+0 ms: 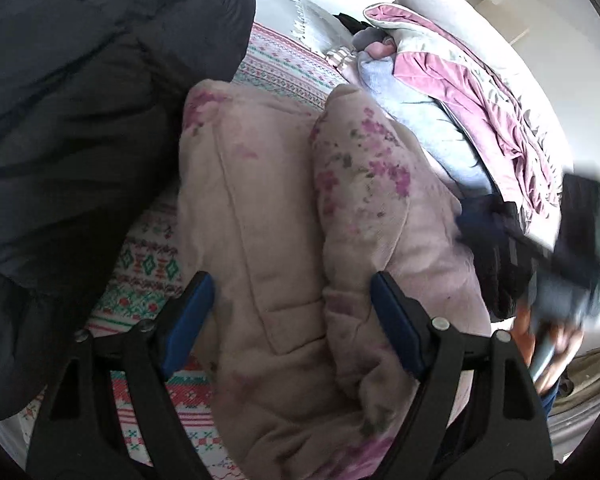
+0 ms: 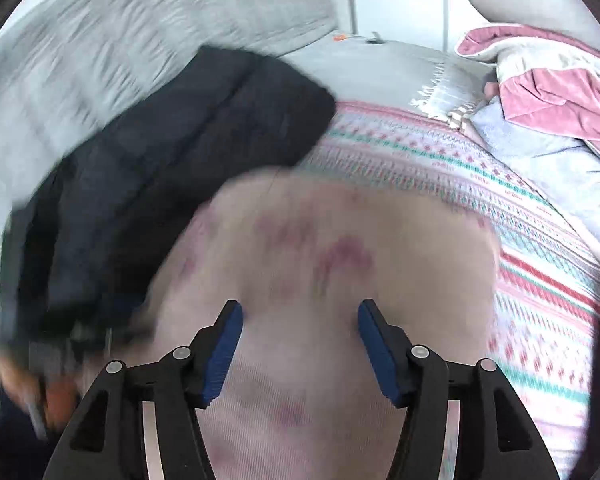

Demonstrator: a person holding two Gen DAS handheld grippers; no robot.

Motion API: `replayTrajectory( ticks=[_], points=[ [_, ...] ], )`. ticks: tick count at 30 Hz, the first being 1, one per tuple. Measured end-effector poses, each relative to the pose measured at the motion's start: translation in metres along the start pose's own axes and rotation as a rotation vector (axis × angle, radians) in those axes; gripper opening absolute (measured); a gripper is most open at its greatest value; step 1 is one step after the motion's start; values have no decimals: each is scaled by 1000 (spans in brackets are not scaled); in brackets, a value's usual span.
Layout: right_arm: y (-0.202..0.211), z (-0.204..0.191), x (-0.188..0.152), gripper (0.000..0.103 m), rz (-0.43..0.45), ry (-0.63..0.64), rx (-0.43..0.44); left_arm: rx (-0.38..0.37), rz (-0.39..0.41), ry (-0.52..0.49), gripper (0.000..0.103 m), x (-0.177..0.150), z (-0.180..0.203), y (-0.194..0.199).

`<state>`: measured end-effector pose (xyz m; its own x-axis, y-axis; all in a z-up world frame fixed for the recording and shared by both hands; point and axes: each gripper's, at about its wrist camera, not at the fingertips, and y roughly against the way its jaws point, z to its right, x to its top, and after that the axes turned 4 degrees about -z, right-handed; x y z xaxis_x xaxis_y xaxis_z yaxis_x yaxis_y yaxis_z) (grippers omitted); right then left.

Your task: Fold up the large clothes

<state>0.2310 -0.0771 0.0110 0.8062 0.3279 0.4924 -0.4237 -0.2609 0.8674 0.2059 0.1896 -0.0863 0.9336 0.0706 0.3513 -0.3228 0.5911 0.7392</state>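
Observation:
A pale pink fleece garment with purple flowers lies bunched in two thick folds on the bed. My left gripper hovers low over its near end, open wide, with one blue pad beside the garment's left edge and the other over the right fold. The right wrist view is blurred. There the same garment fills the middle, and my right gripper stands open just above it with nothing pinched. That gripper also shows as a dark blur at the right edge of the left wrist view.
A dark puffer jacket lies heaped left of the pink garment. The patterned bedspread covers the bed. A pink-and-grey velvet garment and a light blue one lie piled far right, by a fringed grey blanket.

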Motion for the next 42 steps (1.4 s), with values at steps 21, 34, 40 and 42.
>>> replayTrajectory(
  ticks=[21,34,40,42],
  points=[
    [16,25,-62,78,160,-55,64,-98,-46,100,95,-22,-29,14],
    [-29,161,-98,88,72,-702,492,-251,-161,234,95,-23,-32,-37],
    [-51,169,-110,103,57,-798,581,-326,-190,290,96,-21,-19,-65],
    [-58,167,-114,103,46,-811,593,-328,-188,299,96,-19,-16,-68]
  ],
)
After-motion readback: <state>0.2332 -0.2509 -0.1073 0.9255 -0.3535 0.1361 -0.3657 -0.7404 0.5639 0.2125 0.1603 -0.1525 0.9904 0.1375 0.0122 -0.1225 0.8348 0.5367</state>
